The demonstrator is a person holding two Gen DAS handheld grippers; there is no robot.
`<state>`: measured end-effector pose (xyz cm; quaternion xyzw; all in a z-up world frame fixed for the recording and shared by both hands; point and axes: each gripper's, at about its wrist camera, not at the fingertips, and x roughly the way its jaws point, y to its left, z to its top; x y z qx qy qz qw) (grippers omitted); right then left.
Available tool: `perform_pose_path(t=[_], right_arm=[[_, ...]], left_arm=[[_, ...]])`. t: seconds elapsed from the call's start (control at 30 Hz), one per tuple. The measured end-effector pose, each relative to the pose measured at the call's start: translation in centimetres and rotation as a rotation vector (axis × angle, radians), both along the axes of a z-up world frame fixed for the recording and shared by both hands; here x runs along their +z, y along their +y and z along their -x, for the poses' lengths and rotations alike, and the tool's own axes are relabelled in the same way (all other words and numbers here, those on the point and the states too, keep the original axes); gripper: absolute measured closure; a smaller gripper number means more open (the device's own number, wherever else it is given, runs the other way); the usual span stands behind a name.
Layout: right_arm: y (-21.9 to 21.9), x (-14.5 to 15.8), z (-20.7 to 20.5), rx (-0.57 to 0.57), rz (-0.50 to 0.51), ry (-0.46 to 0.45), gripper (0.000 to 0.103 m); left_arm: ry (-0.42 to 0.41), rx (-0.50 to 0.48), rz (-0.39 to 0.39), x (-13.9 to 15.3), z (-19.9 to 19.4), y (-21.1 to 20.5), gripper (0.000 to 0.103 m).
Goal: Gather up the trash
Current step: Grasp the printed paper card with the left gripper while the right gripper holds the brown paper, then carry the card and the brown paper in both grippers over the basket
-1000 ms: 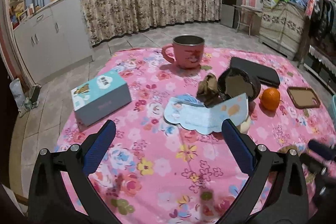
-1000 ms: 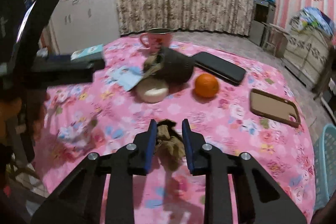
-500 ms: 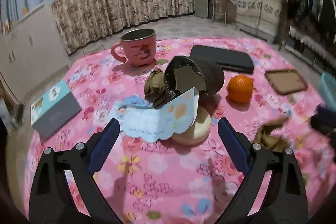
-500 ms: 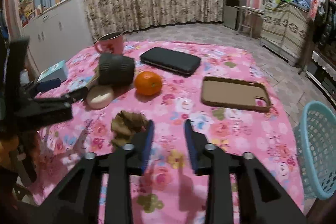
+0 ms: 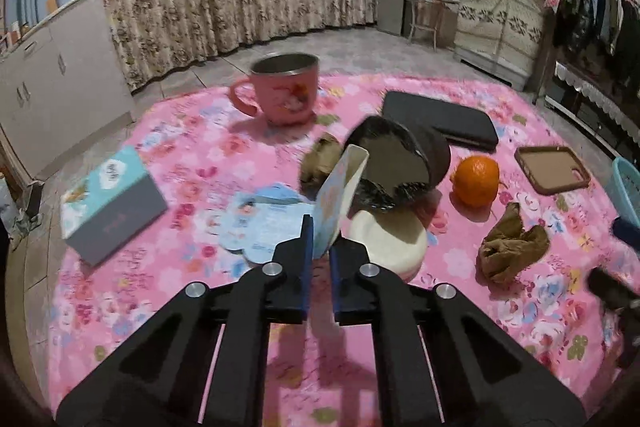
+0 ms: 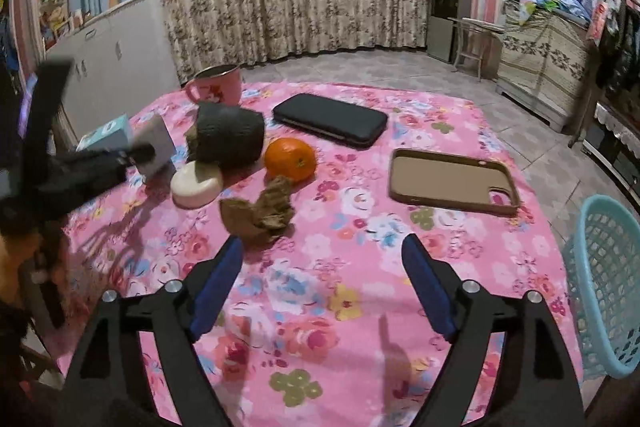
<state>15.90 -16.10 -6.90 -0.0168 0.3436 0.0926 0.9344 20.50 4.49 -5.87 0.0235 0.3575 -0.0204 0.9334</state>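
My left tongs (image 5: 320, 247) are clamped on the folded light-blue paper card (image 5: 332, 203), its flap standing upright beside the round cream-white lid (image 5: 390, 241) on the pink floral surface (image 5: 168, 255). A crumpled brown paper wad (image 6: 260, 213) lies just ahead of my right tongs (image 6: 322, 259), which are opening with nothing between them. 1 light-blue plastic basket (image 6: 604, 283) stands off the surface's right edge.
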Motion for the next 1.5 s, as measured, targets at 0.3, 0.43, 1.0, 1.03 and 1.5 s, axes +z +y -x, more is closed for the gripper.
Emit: perform_pose_path(t=[0.3, 0.43, 1.0, 1.03, 1.5], right_arm=[[4.0, -2.2, -3.5, 0.052, 0.030, 0.068, 0.019], [4.3, -3.0, -5.5, 0.047, 0.013, 0.105, 0.019], [-2.1, 2.2, -2.0, 0.011, -0.041, 0.014, 0.055], [-3.4, 2.9, -1.6, -0.005, -0.052, 0.008, 0.055], [-20.5, 7.4, 5.5, -0.270, -0.040, -0.105, 0.055]], left_arm=[[-0.025, 0.059, 0.001, 1.6, 1.0, 3.3, 0.103], [-0.019, 0.052, 0.004, 1.5, 0.7, 3.2, 0.103], [-0.037, -0.003, -0.052, 2.3, 1.6, 1.0, 0.103], [-0.048, -0.020, -0.057, 2.9, 2.0, 0.4, 0.103], [-0.151, -0.275, -0.010, 8.1, 5.2, -12.7, 0.103]])
